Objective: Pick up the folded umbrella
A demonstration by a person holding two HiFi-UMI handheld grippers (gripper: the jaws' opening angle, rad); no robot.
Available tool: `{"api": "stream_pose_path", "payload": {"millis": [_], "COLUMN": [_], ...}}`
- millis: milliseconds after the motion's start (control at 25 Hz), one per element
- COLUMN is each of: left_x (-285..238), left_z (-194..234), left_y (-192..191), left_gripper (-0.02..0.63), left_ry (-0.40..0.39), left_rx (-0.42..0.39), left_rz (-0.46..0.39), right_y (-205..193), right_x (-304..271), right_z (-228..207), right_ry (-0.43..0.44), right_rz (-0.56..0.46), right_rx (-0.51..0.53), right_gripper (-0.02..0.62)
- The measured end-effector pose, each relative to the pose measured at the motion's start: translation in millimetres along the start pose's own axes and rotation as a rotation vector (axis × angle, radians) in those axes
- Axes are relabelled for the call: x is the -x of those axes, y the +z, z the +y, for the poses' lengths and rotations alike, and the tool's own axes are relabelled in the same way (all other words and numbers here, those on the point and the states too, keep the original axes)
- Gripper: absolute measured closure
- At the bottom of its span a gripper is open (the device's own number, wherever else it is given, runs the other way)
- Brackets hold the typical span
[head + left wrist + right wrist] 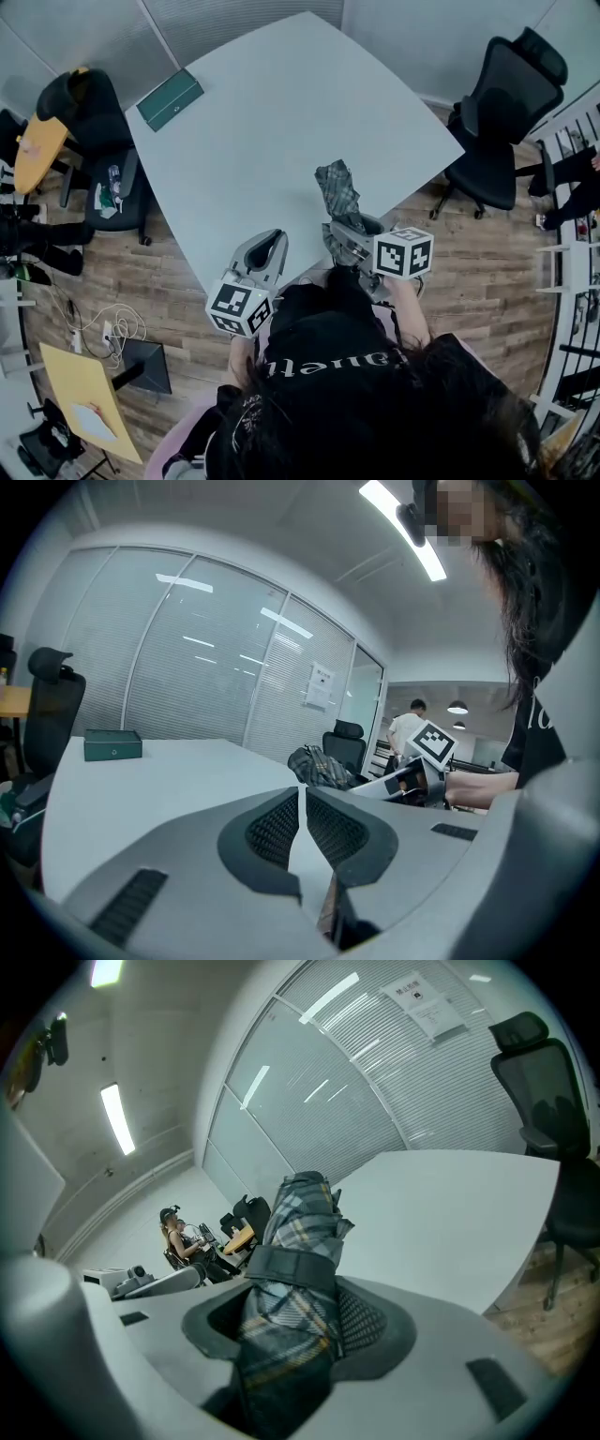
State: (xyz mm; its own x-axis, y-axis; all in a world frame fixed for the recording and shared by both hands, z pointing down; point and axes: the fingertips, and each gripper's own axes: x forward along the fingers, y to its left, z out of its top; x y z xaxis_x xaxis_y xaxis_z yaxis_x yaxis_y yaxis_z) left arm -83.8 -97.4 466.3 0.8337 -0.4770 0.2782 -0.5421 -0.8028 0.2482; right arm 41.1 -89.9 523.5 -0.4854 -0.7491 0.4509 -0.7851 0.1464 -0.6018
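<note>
A folded plaid umbrella point(338, 194) in grey with yellow lines lies across the near right edge of the white table point(272, 131). My right gripper point(343, 236) is shut on it, the jaws pressed on the wrapped cloth below its dark strap point(292, 1267). The umbrella point(291, 1279) sticks out ahead of the jaws and points upward. My left gripper point(267, 251) hovers at the table's near edge, to the left of the umbrella, shut with nothing between its pads. From the left gripper view the umbrella point(319, 766) shows beside the right gripper point(398, 782).
A dark green box point(170, 98) lies at the table's far left corner. Black office chairs stand at the right point(497, 122) and the left point(94, 141). A yellow table point(86, 398) stands on the wooden floor at lower left. People are in the room's background.
</note>
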Motion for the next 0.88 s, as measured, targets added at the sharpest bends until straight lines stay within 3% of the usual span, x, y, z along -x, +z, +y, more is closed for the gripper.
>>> {"api": "stream_pose_path", "payload": {"millis": [880], "left_x": [-13], "left_z": [16], "left_y": [6], "left_gripper": [0.574], "left_ry": [0.004], "left_rx": [-0.01], "left_rz": [0.006], "right_y": [9], "right_x": [-16], "right_z": [-5], "right_ry": [0.001], "right_rz": [0.007], "right_rx": [-0.007], "right_gripper": [0.364]}}
